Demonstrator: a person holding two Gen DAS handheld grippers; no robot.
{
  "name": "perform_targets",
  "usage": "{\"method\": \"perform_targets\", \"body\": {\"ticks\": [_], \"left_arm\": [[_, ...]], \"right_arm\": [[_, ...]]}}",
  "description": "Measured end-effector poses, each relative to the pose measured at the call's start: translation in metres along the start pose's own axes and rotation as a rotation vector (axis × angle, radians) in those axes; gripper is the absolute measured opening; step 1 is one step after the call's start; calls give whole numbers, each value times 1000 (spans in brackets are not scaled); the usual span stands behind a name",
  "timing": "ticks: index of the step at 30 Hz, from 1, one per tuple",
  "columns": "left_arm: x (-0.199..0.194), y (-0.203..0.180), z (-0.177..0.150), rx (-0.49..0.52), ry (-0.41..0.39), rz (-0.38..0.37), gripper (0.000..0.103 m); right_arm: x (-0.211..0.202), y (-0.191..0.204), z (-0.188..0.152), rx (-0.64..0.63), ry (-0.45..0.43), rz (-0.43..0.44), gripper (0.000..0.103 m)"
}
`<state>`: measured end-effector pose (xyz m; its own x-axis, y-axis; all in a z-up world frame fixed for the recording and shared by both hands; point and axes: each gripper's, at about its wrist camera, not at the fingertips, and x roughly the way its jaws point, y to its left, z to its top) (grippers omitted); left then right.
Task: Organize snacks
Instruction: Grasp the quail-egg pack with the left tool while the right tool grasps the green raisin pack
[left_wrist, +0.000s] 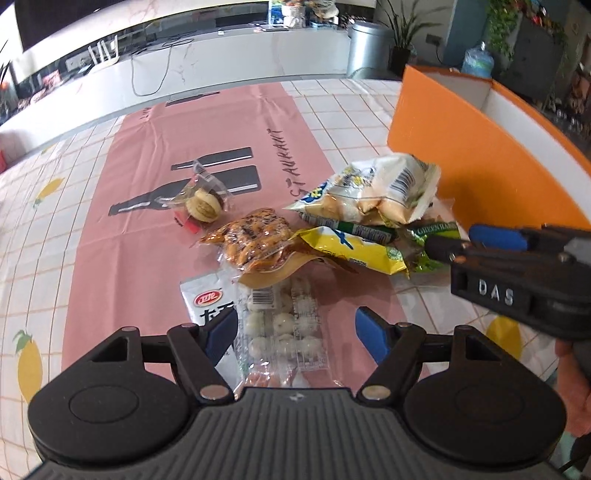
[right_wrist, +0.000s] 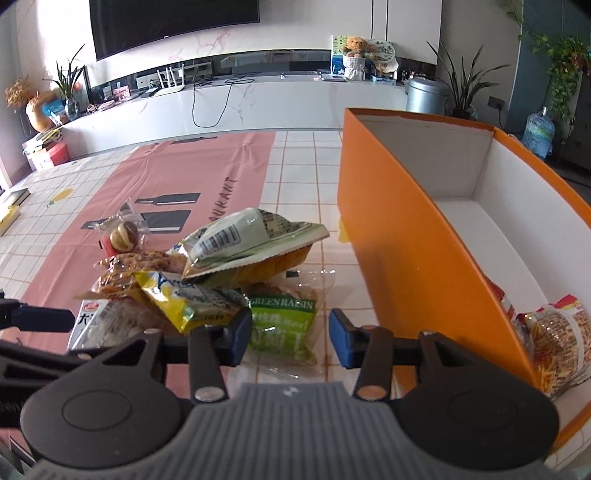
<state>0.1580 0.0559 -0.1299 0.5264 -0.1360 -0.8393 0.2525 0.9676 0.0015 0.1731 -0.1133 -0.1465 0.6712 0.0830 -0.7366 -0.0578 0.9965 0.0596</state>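
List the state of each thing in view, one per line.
left gripper: jaws open, over the clear pack, holding nothing
right gripper: jaws open, over the raisin bag, holding nothing
orange box: open-topped, a few snacks in its near end
clear pack of white balls: sealed, flat on the table
raisin bag: flat, partly under the pile
cookie pack: sealed, apart from the pile

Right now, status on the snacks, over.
Both hand-held grippers open: left, right over green raisin pack. Snack pile unsorted. Orange box holds one packet.
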Motion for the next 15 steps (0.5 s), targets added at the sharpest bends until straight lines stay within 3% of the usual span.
{"method": "perform_targets", "body": {"ticks": [5,7,15], "left_arm": [[10,-9,1,47,16,75,86],[14,-9,2,50,22,83,86],[22,-8,0,27,10,105,85]], "right_arm": [[9,-2,2,17,15,32,44],[11,-2,1,19,22,48,49],[20,-4,-4,28,27,67,49]]}}
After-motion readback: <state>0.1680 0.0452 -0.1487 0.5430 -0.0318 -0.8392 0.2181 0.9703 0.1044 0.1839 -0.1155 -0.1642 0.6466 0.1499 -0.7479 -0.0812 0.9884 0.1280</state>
